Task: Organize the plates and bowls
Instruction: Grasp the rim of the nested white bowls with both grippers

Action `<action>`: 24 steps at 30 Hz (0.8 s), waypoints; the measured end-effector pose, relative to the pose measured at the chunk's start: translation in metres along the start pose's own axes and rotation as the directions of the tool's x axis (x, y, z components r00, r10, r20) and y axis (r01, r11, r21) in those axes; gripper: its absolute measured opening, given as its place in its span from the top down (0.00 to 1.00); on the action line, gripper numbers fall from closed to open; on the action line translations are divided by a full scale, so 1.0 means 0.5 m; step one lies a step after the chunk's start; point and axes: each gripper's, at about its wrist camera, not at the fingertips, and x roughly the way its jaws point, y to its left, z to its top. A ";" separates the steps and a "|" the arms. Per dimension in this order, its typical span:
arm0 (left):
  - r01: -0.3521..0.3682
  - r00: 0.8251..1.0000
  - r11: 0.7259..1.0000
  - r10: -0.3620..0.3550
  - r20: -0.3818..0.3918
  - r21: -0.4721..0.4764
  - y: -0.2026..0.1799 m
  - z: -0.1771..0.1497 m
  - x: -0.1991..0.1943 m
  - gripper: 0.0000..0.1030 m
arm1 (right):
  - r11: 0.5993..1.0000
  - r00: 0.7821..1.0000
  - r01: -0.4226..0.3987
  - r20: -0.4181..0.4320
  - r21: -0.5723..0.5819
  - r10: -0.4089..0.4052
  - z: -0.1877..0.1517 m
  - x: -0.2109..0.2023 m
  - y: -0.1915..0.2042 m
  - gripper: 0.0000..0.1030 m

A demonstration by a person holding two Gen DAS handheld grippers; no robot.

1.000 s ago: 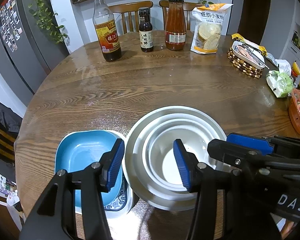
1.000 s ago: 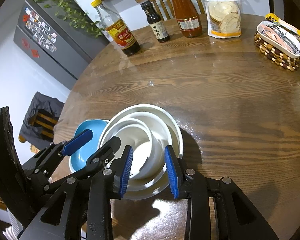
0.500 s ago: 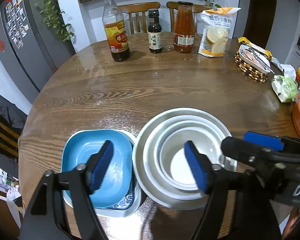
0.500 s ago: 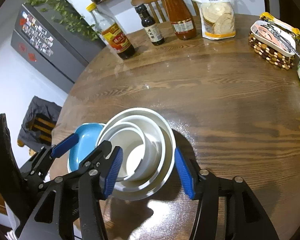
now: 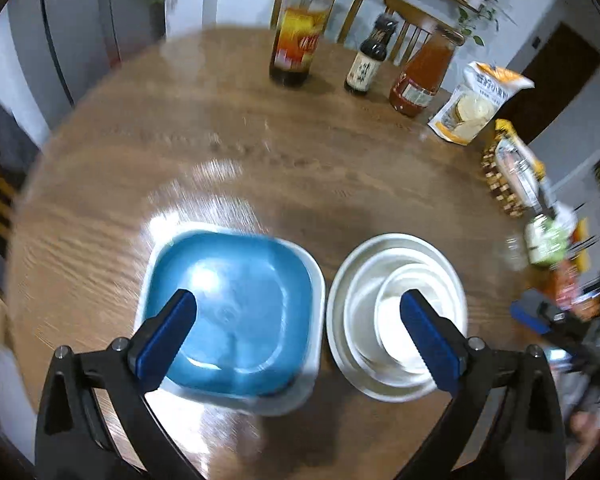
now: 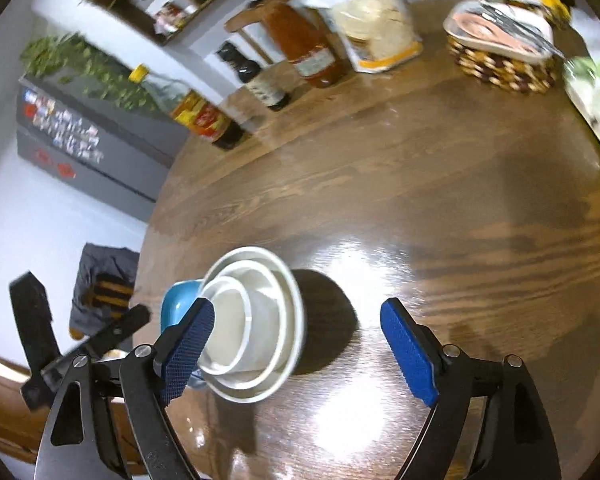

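A blue square plate (image 5: 236, 304) lies on a white square plate (image 5: 318, 280) near the table's front edge. Right beside it stands a nest of white round bowls (image 5: 396, 312), also seen in the right wrist view as the white bowls (image 6: 256, 320) with the blue plate (image 6: 176, 304) behind. My left gripper (image 5: 298, 332) hovers above both stacks, its jaws opening wide with nothing pressed between them. My right gripper (image 6: 296, 344) hangs above the bowls' right side, jaws opening, nothing gripped. Both views are motion-blurred.
The round wooden table (image 5: 300, 160) carries a vinegar bottle (image 5: 296, 48), a dark sauce bottle (image 5: 368, 64), a red sauce jar (image 5: 420, 80), a flour bag (image 5: 476, 104) and a beaded basket (image 6: 500, 52) along its far side. Chairs stand behind.
Both grippers have opened wide and drawn back from the white bowls. The left view has swung left, over the blue plate; the right view has rolled and shifted right.
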 end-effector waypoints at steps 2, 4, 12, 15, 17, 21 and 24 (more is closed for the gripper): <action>0.007 1.000 1.000 -0.007 -0.022 -0.005 0.009 0.004 0.002 0.01 | 1.000 0.999 -0.018 -0.035 0.015 0.019 -0.004 0.011 -0.012 0.17; -0.012 0.999 1.000 0.012 -0.039 -0.010 0.011 0.004 0.004 0.03 | 0.999 0.998 -0.028 -0.061 0.038 0.031 -0.009 0.025 -0.022 0.17; -0.001 0.990 1.000 0.001 -0.138 -0.003 0.004 -0.004 0.048 0.28 | 0.999 0.993 -0.037 -0.111 0.040 0.041 -0.017 0.064 -0.032 0.17; -0.013 0.987 1.000 0.012 -0.159 -0.002 0.007 -0.003 0.065 0.33 | 0.999 0.993 -0.035 -0.116 0.025 0.038 -0.018 0.069 -0.028 0.17; -0.010 0.986 1.000 0.009 -0.169 0.000 0.008 -0.005 0.070 0.35 | 0.999 0.992 -0.028 -0.123 0.021 0.031 -0.017 0.074 -0.029 0.17; -0.019 0.985 1.000 0.021 -0.173 0.013 0.005 -0.001 0.080 0.35 | 1.000 0.990 -0.013 -0.138 0.013 0.014 -0.016 0.086 -0.032 0.24; -0.021 0.984 1.000 0.024 -0.178 0.018 0.003 -0.001 0.085 0.35 | 1.000 0.990 0.007 -0.139 0.017 -0.005 -0.016 0.089 -0.040 0.26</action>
